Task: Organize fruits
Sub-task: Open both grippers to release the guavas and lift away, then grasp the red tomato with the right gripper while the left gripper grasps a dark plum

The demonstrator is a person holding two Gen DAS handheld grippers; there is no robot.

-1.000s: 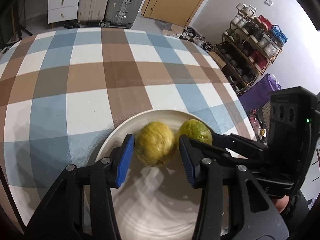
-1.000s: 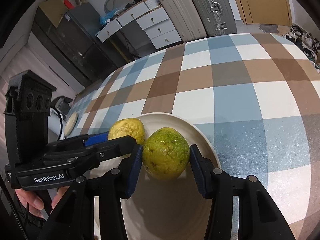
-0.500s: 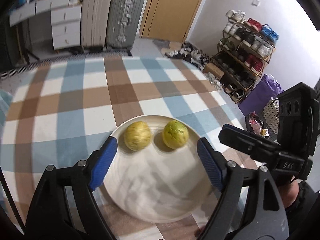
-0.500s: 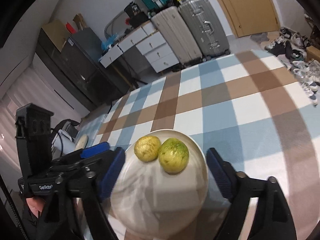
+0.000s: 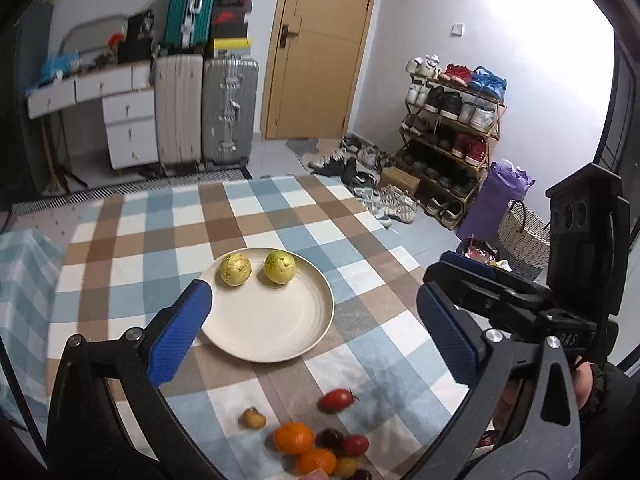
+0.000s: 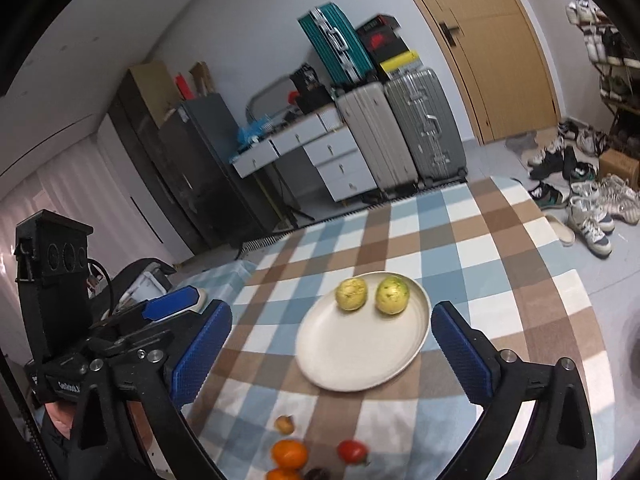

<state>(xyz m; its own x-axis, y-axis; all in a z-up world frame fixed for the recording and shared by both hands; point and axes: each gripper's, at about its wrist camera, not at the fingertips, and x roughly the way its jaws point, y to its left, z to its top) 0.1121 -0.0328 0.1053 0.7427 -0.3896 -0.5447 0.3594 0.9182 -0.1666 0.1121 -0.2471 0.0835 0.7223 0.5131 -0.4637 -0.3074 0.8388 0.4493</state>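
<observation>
A cream plate (image 5: 280,332) (image 6: 352,364) sits on the checked tablecloth with two yellow-green fruits side by side at its far edge: a yellower one (image 5: 235,269) (image 6: 351,294) on the left, a greener one (image 5: 280,267) (image 6: 392,294) on the right. My left gripper (image 5: 316,332) is open and empty, raised above and behind the plate. My right gripper (image 6: 332,348) is open and empty, also raised above it. Loose fruit lies near the front edge: oranges (image 5: 293,437) (image 6: 289,454), a red tomato (image 5: 335,400) (image 6: 352,451), a small brownish fruit (image 5: 252,419) (image 6: 285,424) and several dark ones (image 5: 332,438).
The right gripper's body (image 5: 520,304) shows at the right of the left wrist view; the left gripper's body (image 6: 120,336) at the left of the right wrist view. Suitcases (image 5: 206,112), drawers (image 5: 128,128) and a shoe rack (image 5: 448,136) stand beyond the table.
Both grippers opened, let go of the two fruits on the plate, and pulled back and up. The loose fruit near the front edge has come into view.
</observation>
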